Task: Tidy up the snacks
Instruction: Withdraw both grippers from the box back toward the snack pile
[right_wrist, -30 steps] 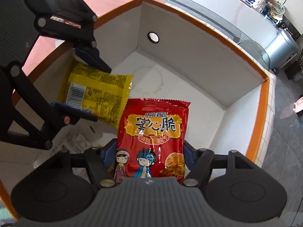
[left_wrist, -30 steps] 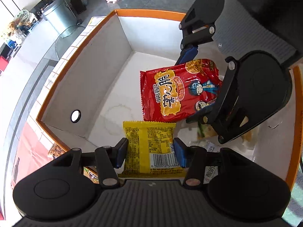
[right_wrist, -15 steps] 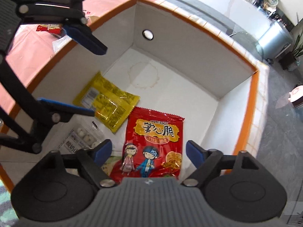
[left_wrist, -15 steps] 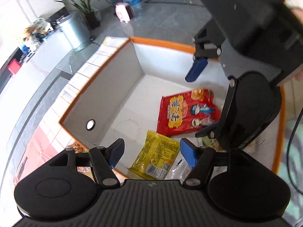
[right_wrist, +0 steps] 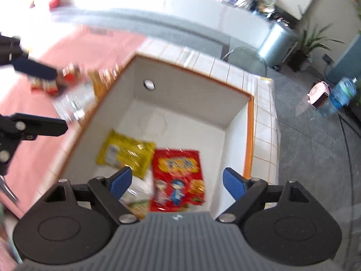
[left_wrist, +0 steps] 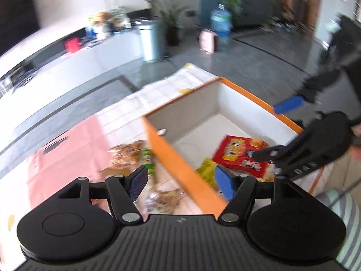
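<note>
With the yellow packet (right_wrist: 126, 155) and red packet (right_wrist: 178, 178) lying in the box (left_wrist: 171, 151), this drop-off looks done. Both grippers' jaws are apart and empty, so next up is probably the loose snacks (left_wrist: 128, 155) on the surface.

Both the left gripper (left_wrist: 181, 186) and right gripper (right_wrist: 174, 184) point steeply downward, jaws spread wide, holding nothing.

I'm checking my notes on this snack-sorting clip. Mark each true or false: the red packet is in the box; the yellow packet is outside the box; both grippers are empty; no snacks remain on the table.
1. The red snack packet lies in the orange-rimmed box. True.
2. The yellow snack packet lies outside the box. False: it lies inside, beside the red one.
3. The left gripper and the right gripper are empty. True.
4. No snacks remain on the table. False: loose snack packets lie outside the box.
</note>
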